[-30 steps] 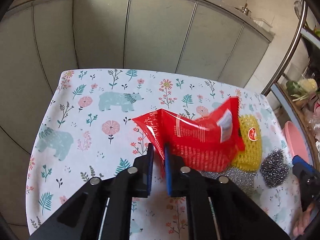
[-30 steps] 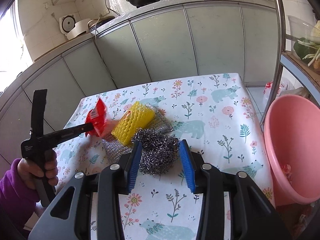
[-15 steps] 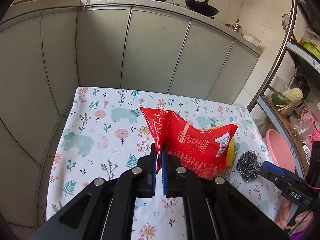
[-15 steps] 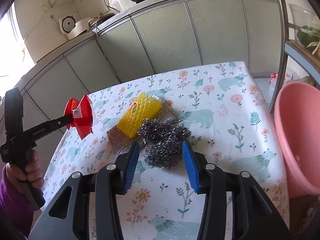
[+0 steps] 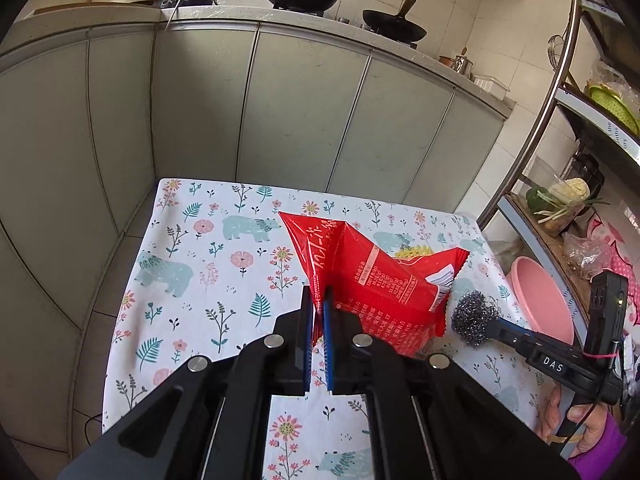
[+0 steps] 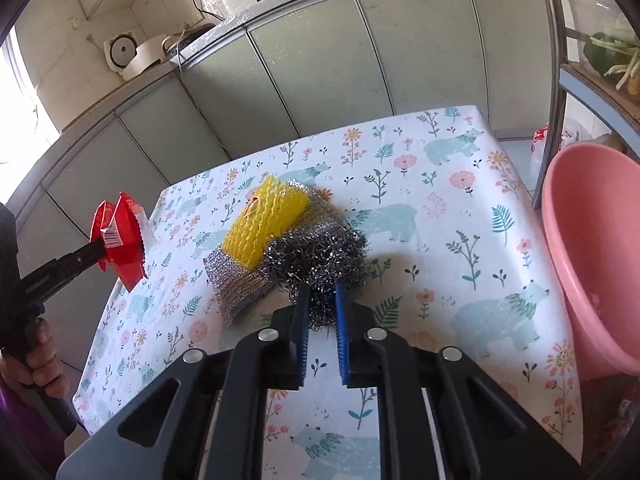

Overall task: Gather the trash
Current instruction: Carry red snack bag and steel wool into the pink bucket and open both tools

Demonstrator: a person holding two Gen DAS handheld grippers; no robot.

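My left gripper (image 5: 317, 304) is shut on the edge of a red snack wrapper (image 5: 372, 280) and holds it up above the flowered tablecloth (image 5: 208, 280). From the right wrist view the wrapper (image 6: 120, 236) hangs at the table's left edge. My right gripper (image 6: 320, 292) is shut on a steel wool ball (image 6: 320, 256), which also shows in the left wrist view (image 5: 474, 316). A yellow mesh scrubber (image 6: 264, 220) lies on a silver scouring cloth (image 6: 236, 280) just left of the ball.
A pink plastic basin (image 6: 596, 252) stands off the table's right edge, also in the left wrist view (image 5: 540, 300). A metal rack (image 5: 560, 92) with vegetables rises at the right. Grey cabinets (image 5: 280, 112) and a counter with woks lie beyond the table.
My left gripper has lifted the red wrapper up and away from the scrubbers. My right gripper has closed on the steel wool ball.
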